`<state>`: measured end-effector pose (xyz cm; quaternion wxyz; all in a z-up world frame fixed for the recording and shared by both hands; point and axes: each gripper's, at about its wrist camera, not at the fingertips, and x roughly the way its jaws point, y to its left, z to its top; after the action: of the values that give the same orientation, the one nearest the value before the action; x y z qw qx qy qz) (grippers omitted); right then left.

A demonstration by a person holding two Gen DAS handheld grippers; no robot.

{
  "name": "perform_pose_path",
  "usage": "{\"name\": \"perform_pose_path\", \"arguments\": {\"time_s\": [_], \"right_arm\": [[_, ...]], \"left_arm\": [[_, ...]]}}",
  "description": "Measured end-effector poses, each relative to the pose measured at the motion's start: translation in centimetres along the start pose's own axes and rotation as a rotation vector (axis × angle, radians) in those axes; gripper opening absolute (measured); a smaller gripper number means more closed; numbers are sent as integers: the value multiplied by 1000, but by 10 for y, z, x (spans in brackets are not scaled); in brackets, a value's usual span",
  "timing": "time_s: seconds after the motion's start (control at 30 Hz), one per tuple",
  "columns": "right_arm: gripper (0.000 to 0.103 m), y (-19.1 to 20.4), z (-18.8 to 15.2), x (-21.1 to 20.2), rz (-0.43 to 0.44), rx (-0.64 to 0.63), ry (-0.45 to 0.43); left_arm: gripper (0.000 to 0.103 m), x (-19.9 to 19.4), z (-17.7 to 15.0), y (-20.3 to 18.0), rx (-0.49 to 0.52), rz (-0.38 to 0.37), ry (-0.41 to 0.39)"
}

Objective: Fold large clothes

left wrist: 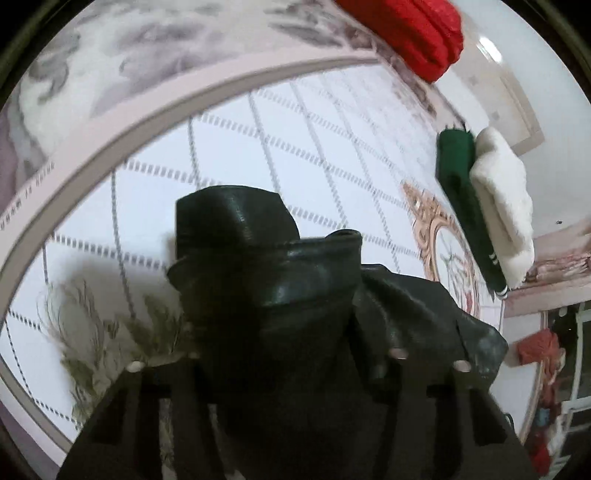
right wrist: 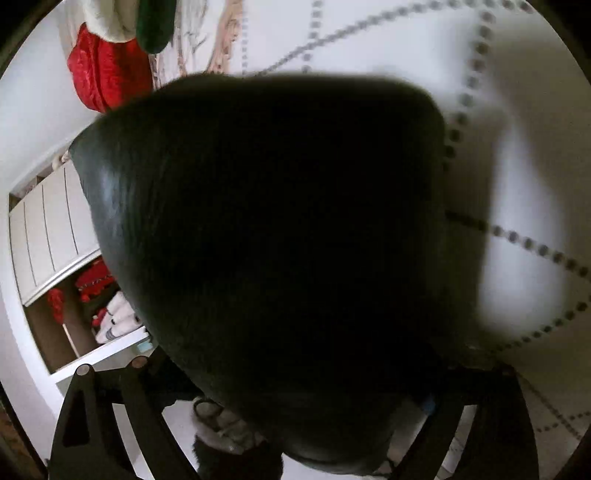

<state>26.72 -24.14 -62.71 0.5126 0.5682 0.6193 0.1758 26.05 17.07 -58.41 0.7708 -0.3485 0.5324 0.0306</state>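
Note:
A black leather garment (left wrist: 317,295) is bunched between the fingers of my left gripper (left wrist: 291,258), which is shut on it and holds it above the white patterned bedspread (left wrist: 258,147). One black fingertip (left wrist: 229,218) shows above the fold. In the right wrist view the same black leather garment (right wrist: 277,240) fills most of the frame and hides the fingers of my right gripper (right wrist: 295,369), which seems shut on it.
Folded clothes lie at the far side of the bed: a red one (left wrist: 410,33), a green one (left wrist: 461,195) and a white fluffy one (left wrist: 506,206). An open wardrobe (right wrist: 55,258) with red and white clothes stands at the left of the right wrist view.

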Motion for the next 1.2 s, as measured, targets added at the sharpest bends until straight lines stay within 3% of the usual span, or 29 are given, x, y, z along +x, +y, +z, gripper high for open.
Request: {"name": "perform_pose_path", "arguments": {"time_s": [0.03,0.13,0.23,0.57,0.83,1.0,1.1,1.2], "right_arm": [[76,0,0,0,-1,7,-18],[61,10,-2,-3,-9,-2,-51],[54,33,-2,-9,-33,-37,-62],[47,119,3,-56,-66,-175,-48],[46,209,18,-111,-65,-240,-86],[46,285,52,-156,-60,-296,-103],[45,338,91,-184,-68,-362,-101],[45,393,151,-211,-81,-427,-90]], "left_arm": [[39,-3,3,-2,-6,0,-12],[32,-13,8,-5,-20,-20,-25],[27,-27,13,-14,3,-26,-43],[26,-63,36,-61,49,-82,-75],[25,-92,77,-133,104,-145,-118],[25,-98,118,-203,114,-204,-169],[25,-88,149,-247,82,-249,-199],[25,-69,183,-293,49,-284,-242]]}}
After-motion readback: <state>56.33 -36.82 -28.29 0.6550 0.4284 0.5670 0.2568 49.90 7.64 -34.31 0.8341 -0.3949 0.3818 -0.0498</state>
